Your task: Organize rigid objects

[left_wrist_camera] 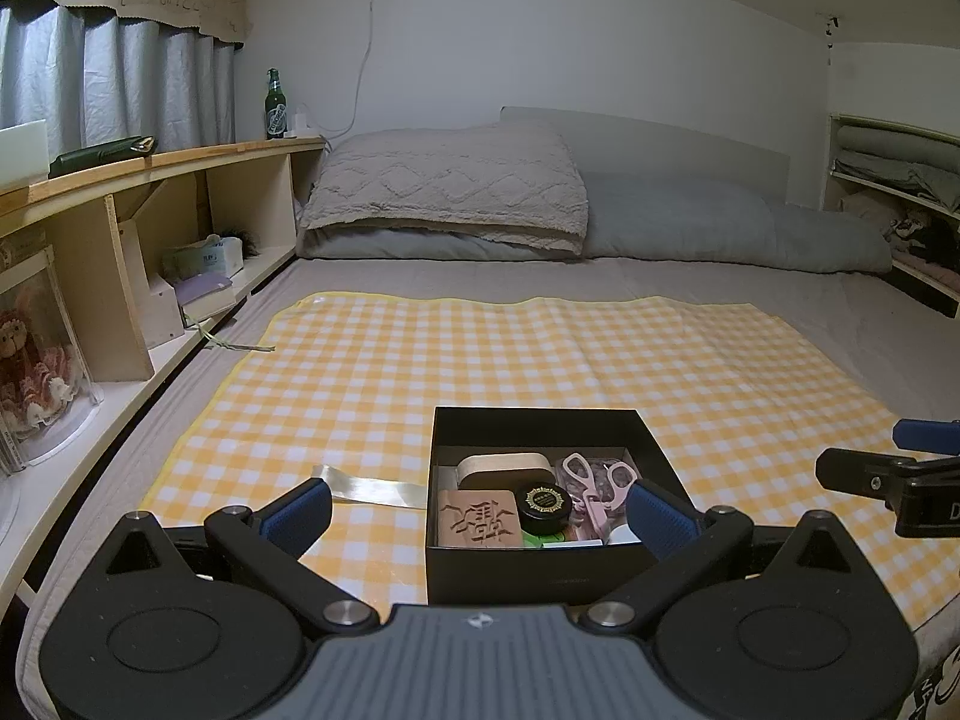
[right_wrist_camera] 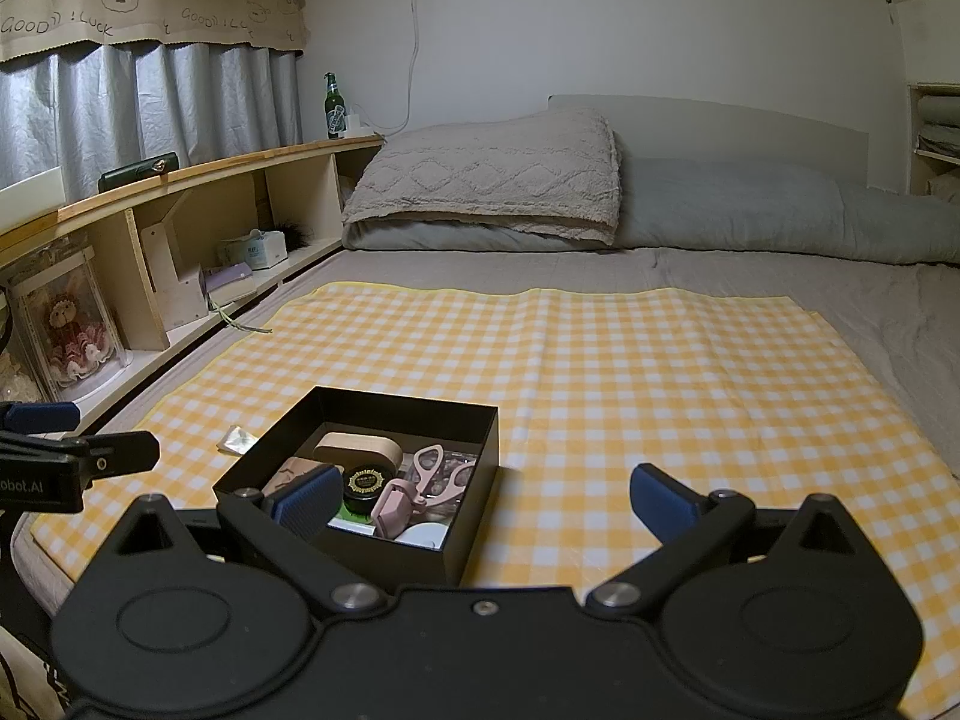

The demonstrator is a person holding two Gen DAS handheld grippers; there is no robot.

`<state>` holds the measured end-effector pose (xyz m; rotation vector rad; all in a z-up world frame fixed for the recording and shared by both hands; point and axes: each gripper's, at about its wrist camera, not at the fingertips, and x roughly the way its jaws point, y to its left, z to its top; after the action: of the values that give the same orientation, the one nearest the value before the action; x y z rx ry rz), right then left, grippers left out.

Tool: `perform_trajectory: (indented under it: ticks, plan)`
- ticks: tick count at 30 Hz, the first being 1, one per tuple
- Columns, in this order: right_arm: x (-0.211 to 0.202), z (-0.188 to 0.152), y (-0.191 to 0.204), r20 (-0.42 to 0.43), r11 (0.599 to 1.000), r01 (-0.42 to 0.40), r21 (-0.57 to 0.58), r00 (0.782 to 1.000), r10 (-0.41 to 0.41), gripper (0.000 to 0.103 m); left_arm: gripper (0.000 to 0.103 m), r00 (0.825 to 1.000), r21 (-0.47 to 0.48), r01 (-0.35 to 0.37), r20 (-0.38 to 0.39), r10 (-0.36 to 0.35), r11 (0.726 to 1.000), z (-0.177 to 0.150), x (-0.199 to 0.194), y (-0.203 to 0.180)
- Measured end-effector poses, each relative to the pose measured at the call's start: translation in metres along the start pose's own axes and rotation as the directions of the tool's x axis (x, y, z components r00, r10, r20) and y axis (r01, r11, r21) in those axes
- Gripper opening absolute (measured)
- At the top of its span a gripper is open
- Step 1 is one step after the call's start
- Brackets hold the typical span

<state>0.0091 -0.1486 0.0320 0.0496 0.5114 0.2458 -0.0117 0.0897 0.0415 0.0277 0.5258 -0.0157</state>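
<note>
A black open box (left_wrist_camera: 534, 570) (right_wrist_camera: 474, 534) sits on the yellow checked cloth (left_wrist_camera: 480, 354) (right_wrist_camera: 660, 372). Inside lie a tan oval case (left_wrist_camera: 504, 467) (right_wrist_camera: 359, 450), a carved brown block (left_wrist_camera: 477, 519), a round black jar (left_wrist_camera: 543, 507) (right_wrist_camera: 366, 487) and pink scissors (left_wrist_camera: 594, 483) (right_wrist_camera: 435, 471). My left gripper (left_wrist_camera: 480, 516) hangs open just in front of the box, nothing between its fingers. My right gripper (right_wrist_camera: 480, 501) is open too, its left finger over the box's near corner. Each gripper shows at the edge of the other's view.
A strip of clear tape or film (left_wrist_camera: 372, 487) lies on the cloth left of the box. Pillows (left_wrist_camera: 444, 192) and a grey duvet (left_wrist_camera: 720, 228) fill the bed's far end. A wooden shelf (left_wrist_camera: 150, 162) with a green bottle (left_wrist_camera: 275, 105) runs along the left.
</note>
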Motion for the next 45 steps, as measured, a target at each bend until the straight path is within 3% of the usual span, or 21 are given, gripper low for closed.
perform_trajectory:
  ticks: [45]
  plan:
    - [-0.001, -0.0001, -0.0009, 0.005, 1.0, 0.007, 0.0, 1.0, -0.007, 0.103, 0.103, 1.0, 0.03, 0.012, 0.016, -0.013, 0.999, -0.0003, -0.002, -0.0029]
